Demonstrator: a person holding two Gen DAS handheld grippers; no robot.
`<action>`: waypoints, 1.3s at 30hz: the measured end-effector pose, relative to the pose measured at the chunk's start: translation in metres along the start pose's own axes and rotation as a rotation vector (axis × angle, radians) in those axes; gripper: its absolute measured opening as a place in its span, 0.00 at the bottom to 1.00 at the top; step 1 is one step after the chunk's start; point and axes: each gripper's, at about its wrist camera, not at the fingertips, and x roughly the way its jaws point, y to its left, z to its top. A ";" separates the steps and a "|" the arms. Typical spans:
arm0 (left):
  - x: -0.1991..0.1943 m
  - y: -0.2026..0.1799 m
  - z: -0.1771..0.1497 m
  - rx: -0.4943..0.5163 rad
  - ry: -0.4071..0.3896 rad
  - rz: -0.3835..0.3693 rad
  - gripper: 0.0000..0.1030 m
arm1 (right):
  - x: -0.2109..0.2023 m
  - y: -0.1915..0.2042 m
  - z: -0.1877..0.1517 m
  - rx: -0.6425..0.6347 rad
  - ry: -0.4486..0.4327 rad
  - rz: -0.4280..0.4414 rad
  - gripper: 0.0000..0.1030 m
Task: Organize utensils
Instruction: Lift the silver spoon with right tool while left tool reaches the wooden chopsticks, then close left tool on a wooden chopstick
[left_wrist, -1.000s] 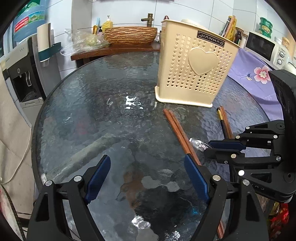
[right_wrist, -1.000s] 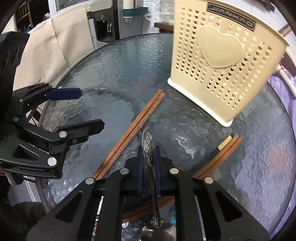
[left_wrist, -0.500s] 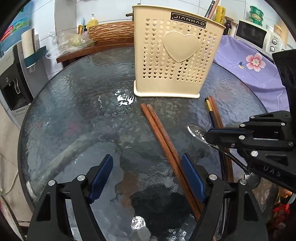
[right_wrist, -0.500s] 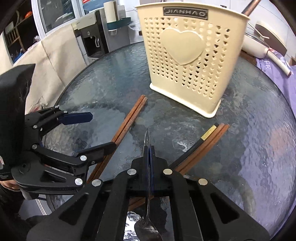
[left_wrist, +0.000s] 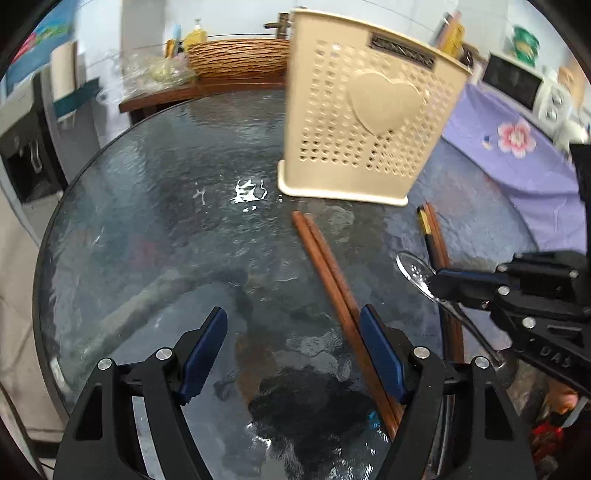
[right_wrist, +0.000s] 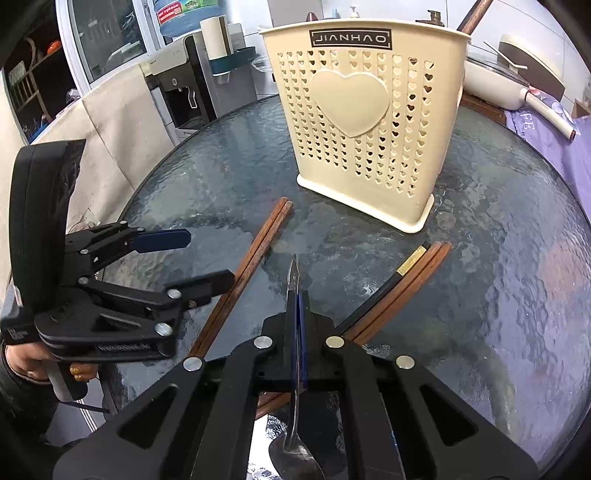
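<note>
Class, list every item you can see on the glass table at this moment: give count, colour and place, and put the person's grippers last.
utensil holder: 1, cream, perforated, upright at table's far side
brown chopsticks: 1 pair, reddish-brown, flat in front of holder
dark chopsticks bundle: black one with gold tip plus brown ones, flat, right of the pair
spoon: 1, silver, clamped in right gripper
table: 1, round, textured dark glass
left gripper: black, blue pads, open, above table
right gripper: black, shut on spoon

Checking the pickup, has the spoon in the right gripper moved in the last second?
Yes. The spoon has turned from flat to edge-on, rising toward the utensil holder.
</note>
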 end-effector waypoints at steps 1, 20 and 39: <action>0.001 -0.003 0.000 0.014 -0.007 0.006 0.70 | -0.002 0.000 -0.001 0.003 -0.001 -0.001 0.02; 0.010 0.005 0.018 -0.023 0.007 -0.029 0.52 | -0.025 -0.018 -0.009 0.084 -0.046 0.001 0.02; 0.018 -0.003 0.024 0.029 0.014 0.063 0.49 | -0.027 -0.017 -0.014 0.111 -0.055 0.007 0.02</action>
